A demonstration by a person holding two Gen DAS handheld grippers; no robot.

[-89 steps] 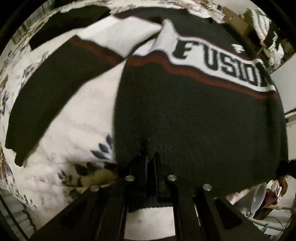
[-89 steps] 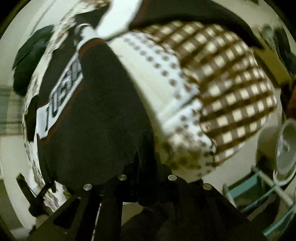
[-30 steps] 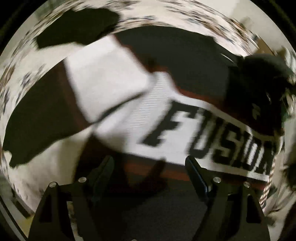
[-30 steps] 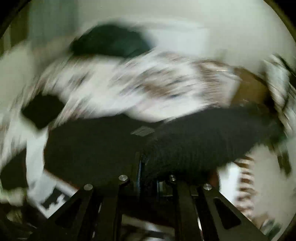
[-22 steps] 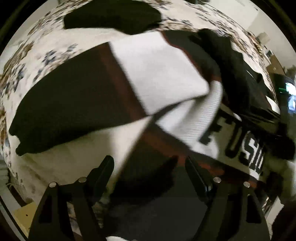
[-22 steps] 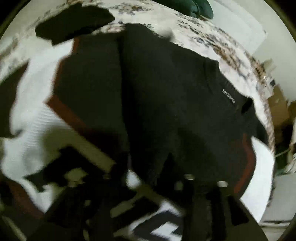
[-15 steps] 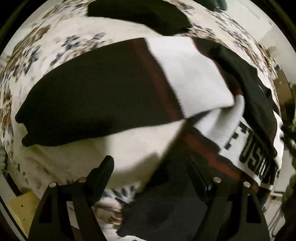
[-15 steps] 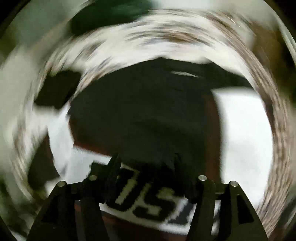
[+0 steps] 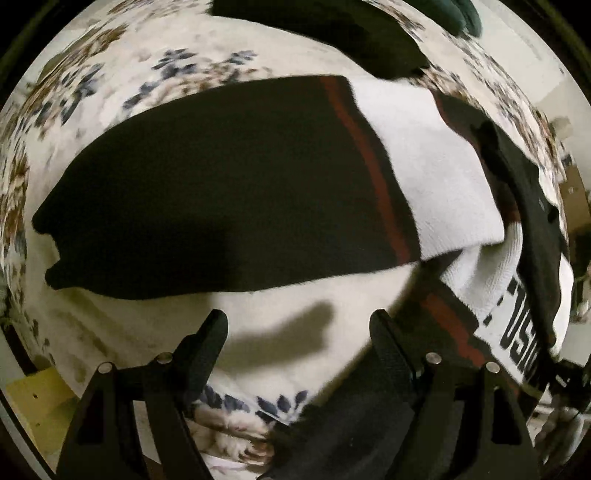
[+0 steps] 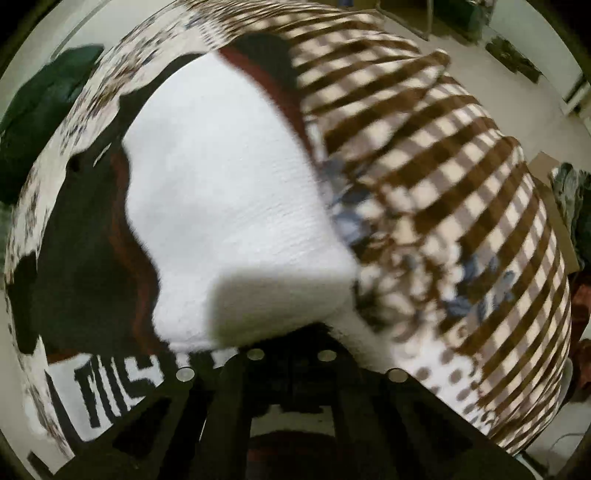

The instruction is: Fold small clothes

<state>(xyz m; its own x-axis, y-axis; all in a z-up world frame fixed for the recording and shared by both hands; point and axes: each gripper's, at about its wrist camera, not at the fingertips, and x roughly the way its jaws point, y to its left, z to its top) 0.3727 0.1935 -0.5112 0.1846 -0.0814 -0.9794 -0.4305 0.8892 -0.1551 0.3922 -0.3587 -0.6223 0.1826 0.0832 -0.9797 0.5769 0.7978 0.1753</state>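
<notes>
Black-white sweater (image 9: 258,184) with red stripe lying on bed, sleeve stretched flat leftward, lettered chest band partly covered.

A bed with a floral-print cover (image 9: 92,85) is carrying a black, white and red sweater (image 9: 229,192), its sleeve lying stretched across the cover. A dark garment (image 9: 332,33) is lying near the far edge. A brown-and-cream checked blanket (image 10: 461,166) is spreading beside the sweater.

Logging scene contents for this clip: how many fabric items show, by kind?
Sweater: 1
Separate black garment: 1
Floral bedspread: 1
Brown checked blanket: 1
Dark green bundle: 1
Total: 5
</notes>
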